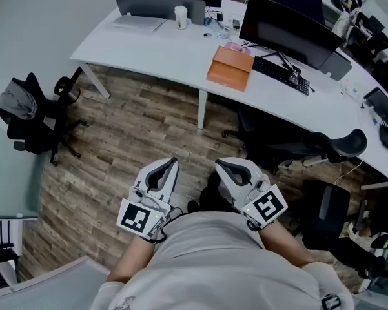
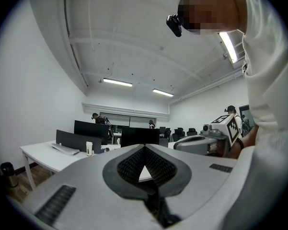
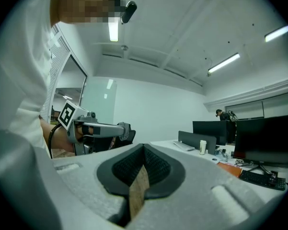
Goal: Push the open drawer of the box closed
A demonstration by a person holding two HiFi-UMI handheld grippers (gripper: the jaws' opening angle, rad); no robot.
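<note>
Office: white counter [image 1: 161,50] above wood floor [image 1: 135,128]; orange box [image 1: 230,68] at one o'clock, facing unclear. My left gripper [image 1: 173,161] and right gripper [image 1: 218,164] have fingers [image 3: 155,169] pressed together.

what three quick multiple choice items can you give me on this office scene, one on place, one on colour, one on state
1. Where is the orange box? A floor; B on the white desk, beside the keyboard; C chair.
2. What colour is the cup? A white; B red; C black.
3. How is the right tool? A wide open; B shut on the cup; C shut, empty.
Answers: 1 B, the head view shows it on the desktop; 2 A, it reads white there; 3 C, its jaws meet with nothing between.
</note>
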